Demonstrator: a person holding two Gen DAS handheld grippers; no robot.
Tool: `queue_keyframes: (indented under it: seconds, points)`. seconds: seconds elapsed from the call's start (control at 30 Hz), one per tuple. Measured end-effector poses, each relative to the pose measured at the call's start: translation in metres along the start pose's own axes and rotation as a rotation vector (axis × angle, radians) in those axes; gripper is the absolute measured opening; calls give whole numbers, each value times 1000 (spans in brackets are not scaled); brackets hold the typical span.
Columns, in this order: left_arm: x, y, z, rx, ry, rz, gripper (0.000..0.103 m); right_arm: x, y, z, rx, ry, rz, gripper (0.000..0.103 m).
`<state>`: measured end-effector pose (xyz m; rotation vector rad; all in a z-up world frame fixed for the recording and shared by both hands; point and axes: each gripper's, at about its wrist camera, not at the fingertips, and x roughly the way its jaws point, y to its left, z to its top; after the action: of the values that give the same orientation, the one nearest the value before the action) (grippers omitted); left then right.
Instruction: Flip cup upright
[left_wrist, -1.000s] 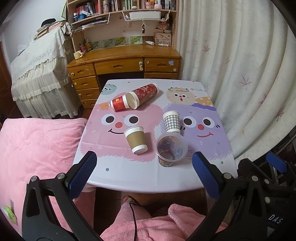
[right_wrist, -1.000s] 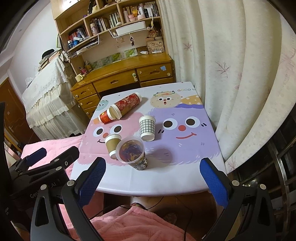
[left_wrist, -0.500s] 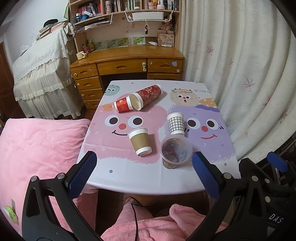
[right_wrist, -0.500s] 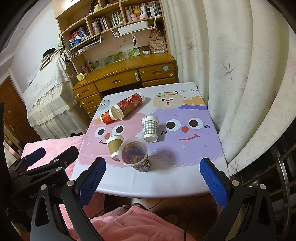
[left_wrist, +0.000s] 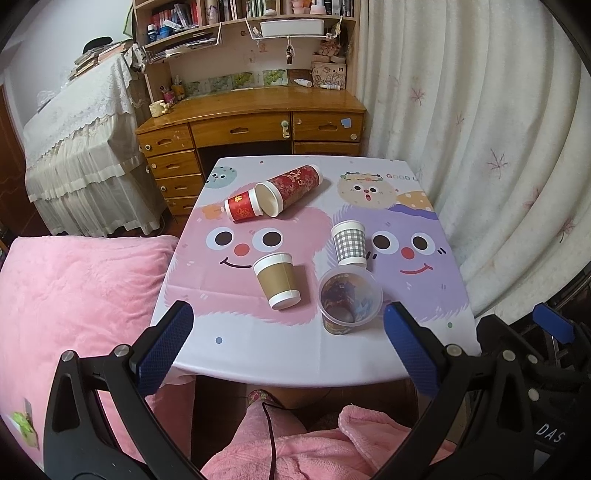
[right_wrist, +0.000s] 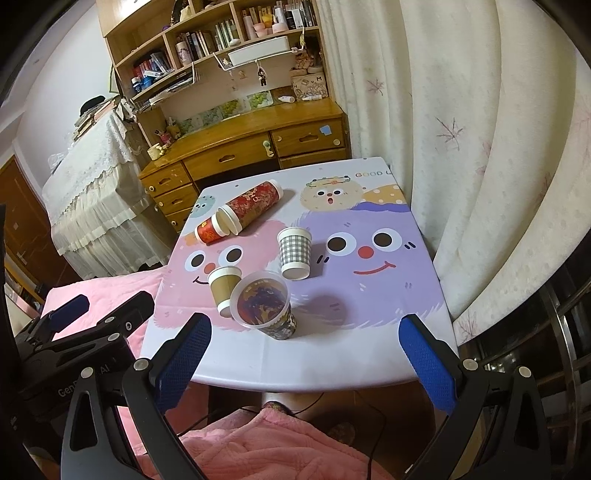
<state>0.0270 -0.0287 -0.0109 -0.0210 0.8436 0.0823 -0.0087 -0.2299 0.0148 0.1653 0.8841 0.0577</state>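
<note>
both my claws (left_wrist: 284, 332) (right_wrist: 306, 345) gape empty; grabbing the brown cup (left_wrist: 277, 281) could knock the plastic cup (left_wrist: 349, 301) beside it.

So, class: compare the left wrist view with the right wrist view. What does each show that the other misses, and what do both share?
Only the left wrist view shows the right tool's blue tip from outside, at its lower right edge. It also looks into the mouth of the tall red cup.

Only the right wrist view shows the left tool's blue tip from outside, at its lower left.

Both show the table with five cups: the tall red, a short red cup, a brown cup, a checked cup and a clear patterned cup. Both tools are open.
</note>
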Motion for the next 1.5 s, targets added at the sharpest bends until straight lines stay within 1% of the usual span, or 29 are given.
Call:
queue_keyframes:
  seconds: [1.5]
  points:
    - [4, -1, 6, 7, 3, 0, 102, 4, -4, 6, 5, 8, 1, 103]
